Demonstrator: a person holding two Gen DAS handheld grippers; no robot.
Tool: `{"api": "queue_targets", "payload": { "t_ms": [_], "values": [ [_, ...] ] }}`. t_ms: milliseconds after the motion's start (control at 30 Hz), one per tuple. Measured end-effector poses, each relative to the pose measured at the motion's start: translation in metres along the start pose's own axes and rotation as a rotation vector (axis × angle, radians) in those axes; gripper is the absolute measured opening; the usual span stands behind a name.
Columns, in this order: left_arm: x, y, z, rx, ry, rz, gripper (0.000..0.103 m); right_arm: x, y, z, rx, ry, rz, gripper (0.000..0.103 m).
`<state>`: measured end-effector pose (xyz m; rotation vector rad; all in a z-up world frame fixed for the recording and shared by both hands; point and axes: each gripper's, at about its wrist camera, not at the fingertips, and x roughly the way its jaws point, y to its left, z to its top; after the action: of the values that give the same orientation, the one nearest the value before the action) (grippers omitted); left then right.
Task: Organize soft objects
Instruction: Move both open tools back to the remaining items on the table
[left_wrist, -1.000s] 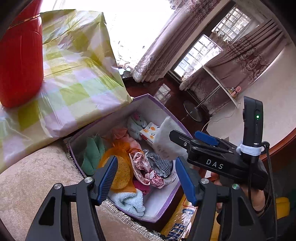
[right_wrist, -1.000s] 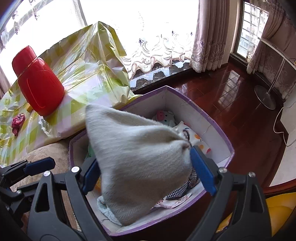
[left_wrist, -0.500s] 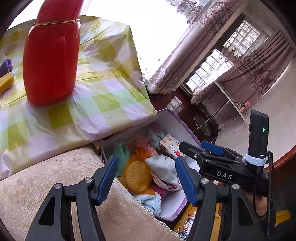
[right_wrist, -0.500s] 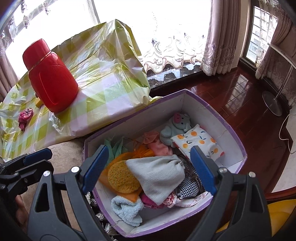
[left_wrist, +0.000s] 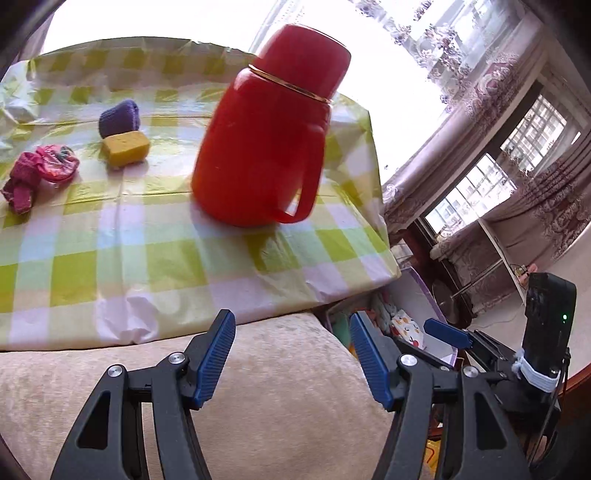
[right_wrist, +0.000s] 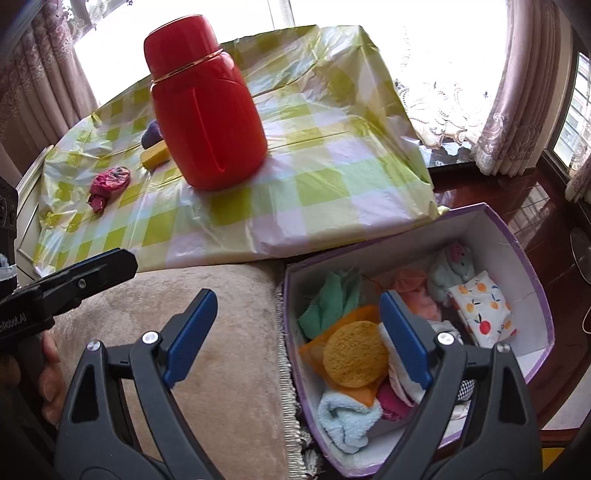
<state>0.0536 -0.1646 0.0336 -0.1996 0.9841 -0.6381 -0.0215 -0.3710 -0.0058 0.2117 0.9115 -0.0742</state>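
Left wrist view: left tongs spread wide, nothing between the blue pads, hanging over a beige cushion. Past the cushion a tabletop in a green-and-white checked plastic cover. Red flask with handle stands upright on it, slightly blurred. Left of the flask, well apart: yellow sponge touching a purple knit piece behind it, and a pink crumpled cloth near the left edge. Right of the cushion, below the tabletop corner, part of a purple-rimmed box shows, with a fruit-print cloth inside. Right tongs seen at the lower right, only one blue tip clear

Right wrist view: right tongs spread wide and empty, one finger over the cushion, the other over the box. Box sits beside the cushion, full of soft things: round yellow sponge on an orange cloth, green cloth at the near-left corner, light blue towel at the front, pink cloth in the middle, small plush toy at the back, fruit-print cloth by the right wall. Flask upright on the tabletop; pink cloth, yellow sponge and purple piece lie to its left, the last two partly hidden by it. Left tongs enter from the left edge, held by a hand; their opening cannot be judged in this view
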Motion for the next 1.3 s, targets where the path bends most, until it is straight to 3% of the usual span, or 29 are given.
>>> {"api": "queue_targets", "payload": {
  "t_ms": [400, 600, 1000, 1300],
  "values": [
    [-0.061, 0.117, 0.023, -0.211, -0.173, 0.157, 0.065, 0.022, 0.116, 0.02, -0.235, 0.002, 0.17, 0.091],
    [-0.08, 0.166, 0.035, -0.309, -0.241, 0.191, 0.065, 0.04, 0.164, 0.033, -0.31, -0.013, 0.239, 0.091],
    [-0.094, 0.244, 0.057, -0.483, -0.317, 0.197, 0.065, 0.096, 0.226, 0.083, -0.269, -0.019, 0.394, 0.091],
    [-0.084, 0.274, 0.073, -0.549, -0.326, 0.189, 0.065, 0.141, 0.258, 0.111, -0.237, -0.004, 0.414, 0.091]
  ]
}}
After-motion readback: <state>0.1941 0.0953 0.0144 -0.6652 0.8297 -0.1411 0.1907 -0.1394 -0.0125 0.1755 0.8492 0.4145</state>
